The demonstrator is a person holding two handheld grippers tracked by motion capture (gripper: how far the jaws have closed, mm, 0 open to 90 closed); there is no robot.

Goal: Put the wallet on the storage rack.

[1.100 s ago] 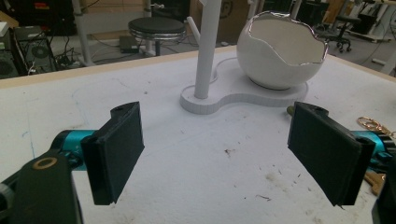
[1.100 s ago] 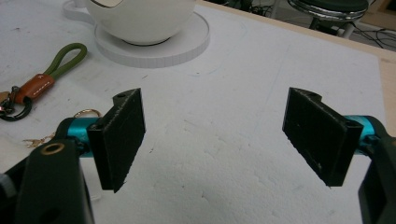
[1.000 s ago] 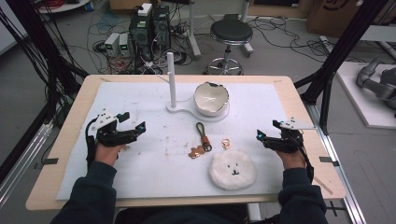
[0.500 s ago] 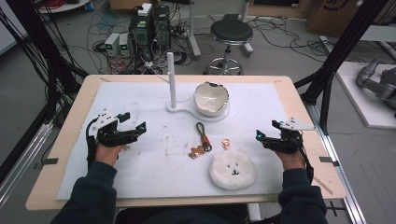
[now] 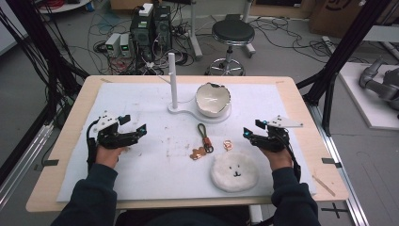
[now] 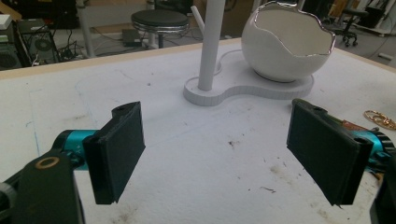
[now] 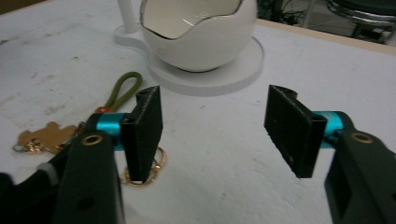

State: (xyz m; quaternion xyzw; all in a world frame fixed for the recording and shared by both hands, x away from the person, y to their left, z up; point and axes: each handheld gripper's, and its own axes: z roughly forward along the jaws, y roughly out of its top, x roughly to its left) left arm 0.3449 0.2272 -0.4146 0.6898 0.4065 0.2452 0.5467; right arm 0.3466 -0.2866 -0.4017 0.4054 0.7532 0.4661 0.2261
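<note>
A white stand [image 5: 181, 109] with an upright post [image 5: 172, 77] carries an egg-shaped white bowl [image 5: 212, 99] at the back middle of the mat. In front of it lie a keychain with an olive loop [image 5: 203, 132] and a copper bear charm [image 5: 197, 153], and a small gold ring [image 5: 227, 144]. My right gripper [image 5: 251, 128] hovers just right of the ring. Its jaws have just been closing and stand open with nothing between them [image 7: 217, 130]; the ring [image 7: 158, 161] lies under one jaw. My left gripper [image 5: 134, 123] rests open at the left, empty [image 6: 217, 154].
A round fluffy white pad with a bear face [image 5: 234, 170] lies near the front edge, beside my right hand. The white mat [image 5: 141, 99] covers most of the wooden table. A stool [image 5: 232, 33] and cabled equipment stand beyond the far edge.
My right gripper has shifted left toward the gold ring and its jaws stand narrower than before. The left gripper and the objects have not moved.
</note>
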